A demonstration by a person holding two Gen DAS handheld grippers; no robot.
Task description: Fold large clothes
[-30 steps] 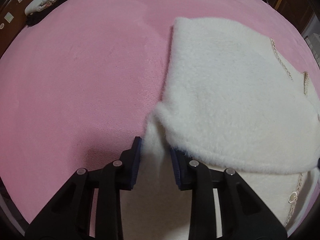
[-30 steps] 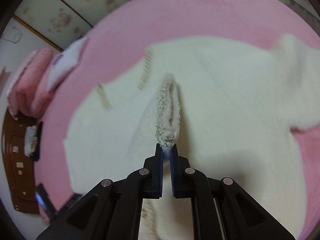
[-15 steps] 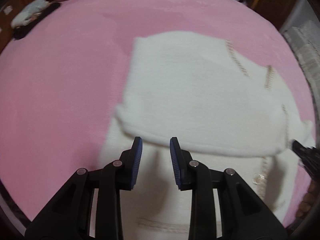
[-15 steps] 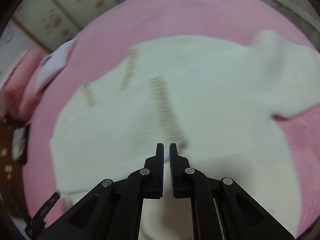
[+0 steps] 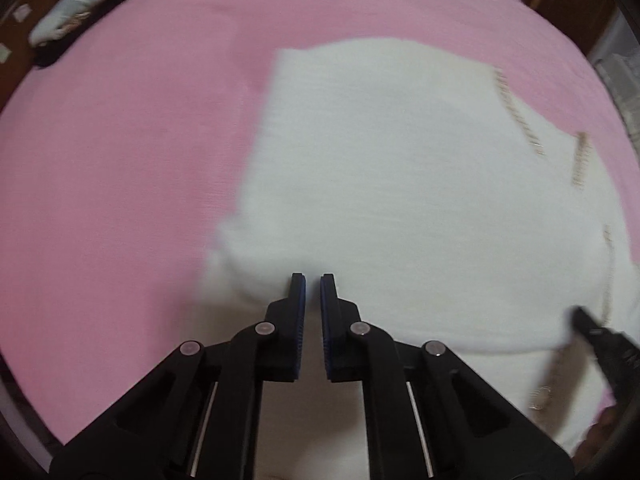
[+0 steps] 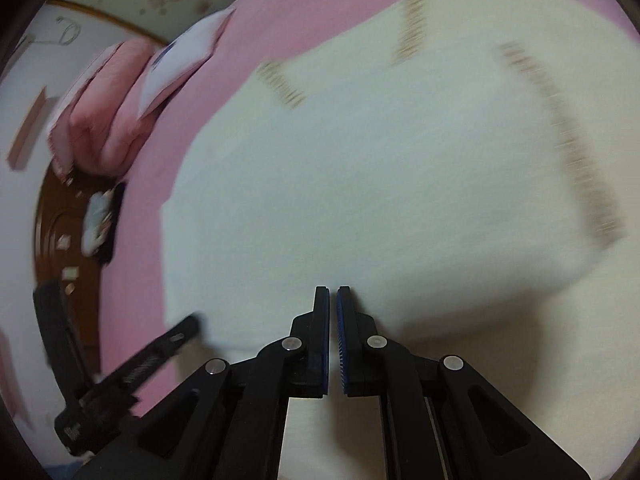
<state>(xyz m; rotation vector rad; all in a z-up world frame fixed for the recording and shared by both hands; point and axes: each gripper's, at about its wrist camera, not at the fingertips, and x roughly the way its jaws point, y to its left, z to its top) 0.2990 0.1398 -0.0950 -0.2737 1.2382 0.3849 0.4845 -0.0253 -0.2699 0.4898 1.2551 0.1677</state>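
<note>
A fluffy white garment point(image 5: 400, 160) with beaded trim lies folded and flat on the pink bedspread point(image 5: 120, 160). In the left wrist view my left gripper point(image 5: 313, 278) hovers over the garment's near left fold, its jaws closing to a narrow gap with nothing between them. The right gripper point(image 5: 592, 332) shows blurred at the right edge, over the garment's trim. In the right wrist view the garment point(image 6: 380, 160) fills the frame, and my right gripper point(image 6: 333, 290) hangs above it, jaws closing to almost touching and empty. The left gripper point(image 6: 192, 326) appears at lower left.
Pink pillows point(image 6: 104, 120) and a white cushion point(image 6: 184, 56) sit at the head of the bed by a dark wooden headboard point(image 6: 52, 220). A pale blue and black bundle point(image 5: 68, 24) lies at the bed's far left edge. Furniture stands beyond the far right corner.
The right gripper let go of the beaded trim, which now lies flat, and swung sideways over the garment. The left gripper rose from the garment's edge and its jaws narrowed.
</note>
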